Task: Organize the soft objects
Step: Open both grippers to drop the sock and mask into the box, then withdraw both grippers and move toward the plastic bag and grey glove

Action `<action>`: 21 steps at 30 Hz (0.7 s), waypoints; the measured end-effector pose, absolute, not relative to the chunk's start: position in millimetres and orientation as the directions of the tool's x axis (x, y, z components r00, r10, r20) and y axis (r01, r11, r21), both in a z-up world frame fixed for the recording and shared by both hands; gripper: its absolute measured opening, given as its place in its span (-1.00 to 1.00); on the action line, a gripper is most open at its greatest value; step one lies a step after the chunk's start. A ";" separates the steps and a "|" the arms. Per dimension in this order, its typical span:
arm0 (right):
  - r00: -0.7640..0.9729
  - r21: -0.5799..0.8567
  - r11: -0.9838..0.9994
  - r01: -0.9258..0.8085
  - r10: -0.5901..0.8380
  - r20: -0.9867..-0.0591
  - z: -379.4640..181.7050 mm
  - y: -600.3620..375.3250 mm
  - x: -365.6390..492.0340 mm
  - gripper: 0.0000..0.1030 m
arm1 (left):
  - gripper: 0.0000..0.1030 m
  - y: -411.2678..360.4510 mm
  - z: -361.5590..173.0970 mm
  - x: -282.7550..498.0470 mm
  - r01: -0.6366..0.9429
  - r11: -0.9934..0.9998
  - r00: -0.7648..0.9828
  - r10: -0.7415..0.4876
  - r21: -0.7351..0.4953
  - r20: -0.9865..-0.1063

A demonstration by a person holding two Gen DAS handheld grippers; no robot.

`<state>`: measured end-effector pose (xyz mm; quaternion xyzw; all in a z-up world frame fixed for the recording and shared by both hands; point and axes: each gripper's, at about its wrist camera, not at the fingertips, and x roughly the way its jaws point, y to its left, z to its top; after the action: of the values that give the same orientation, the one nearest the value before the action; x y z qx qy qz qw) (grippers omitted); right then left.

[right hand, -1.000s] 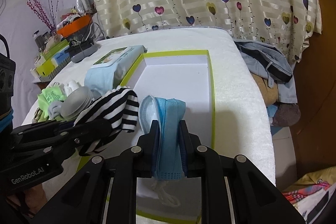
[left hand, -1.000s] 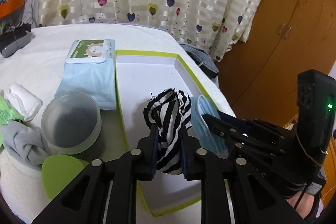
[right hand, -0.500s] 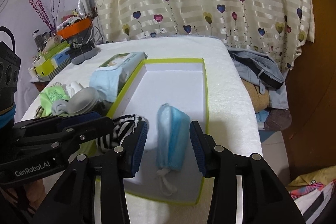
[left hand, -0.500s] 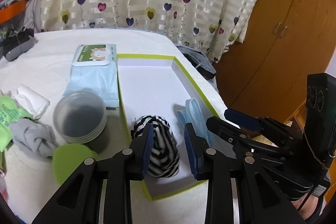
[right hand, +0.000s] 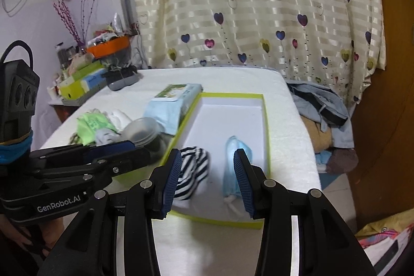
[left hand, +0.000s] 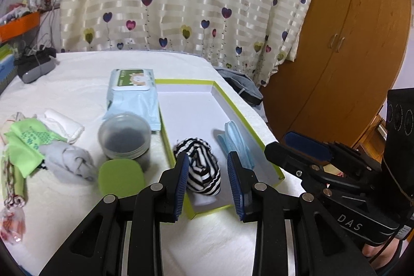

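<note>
A black-and-white striped sock (left hand: 203, 168) lies in the near end of a white box with a green rim (left hand: 240, 109). A blue face mask (left hand: 236, 144) lies beside it on the right. My left gripper (left hand: 208, 183) is open and empty, just above and behind the sock. In the right wrist view the sock (right hand: 192, 172) and mask (right hand: 233, 162) lie in the box (right hand: 266, 126). My right gripper (right hand: 207, 183) is open and empty, pulled back over the box's near edge.
Left of the box stand a wet-wipes pack (left hand: 132, 92), a clear round jar (left hand: 124, 136), a green lid (left hand: 120, 179), a grey sock (left hand: 68, 161), white cloth (left hand: 62, 124) and green cloth (left hand: 28, 141). Clothes (right hand: 320, 107) hang past the table's right edge.
Both grippers opened and let go: the striped sock and the blue mask dropped into the box. Both grippers then pulled back and up from the box.
</note>
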<state>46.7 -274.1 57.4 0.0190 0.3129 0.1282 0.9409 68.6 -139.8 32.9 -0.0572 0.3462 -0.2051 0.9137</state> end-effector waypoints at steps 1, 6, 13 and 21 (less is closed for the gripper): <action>0.767 0.122 0.964 -0.235 0.261 -0.586 56.7 -272.8 45.3 -0.16 | -0.42 -137.4 32.7 66.1 0.332 0.911 0.679 -0.410 -0.244 -0.609; 0.763 0.118 0.954 -0.274 0.290 -0.578 55.6 -260.8 33.5 -0.16 | -0.42 -122.0 29.3 56.3 0.305 0.921 0.687 -0.388 -0.240 -0.615; 0.764 0.099 0.938 -0.331 0.328 -0.556 60.1 -240.5 23.8 -0.16 | -0.42 -98.2 27.1 44.5 0.256 0.939 0.716 -0.344 -0.230 -0.608; 0.765 0.063 0.918 -0.393 0.364 -0.532 62.9 -217.6 15.4 -0.16 | -0.42 -67.7 27.3 35.7 0.183 0.959 0.753 -0.279 -0.217 -0.596</action>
<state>15.4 -217.6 62.9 -0.0259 0.2776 0.2014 0.9390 35.7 -67.7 27.3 -0.0726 0.3287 -0.1239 0.9335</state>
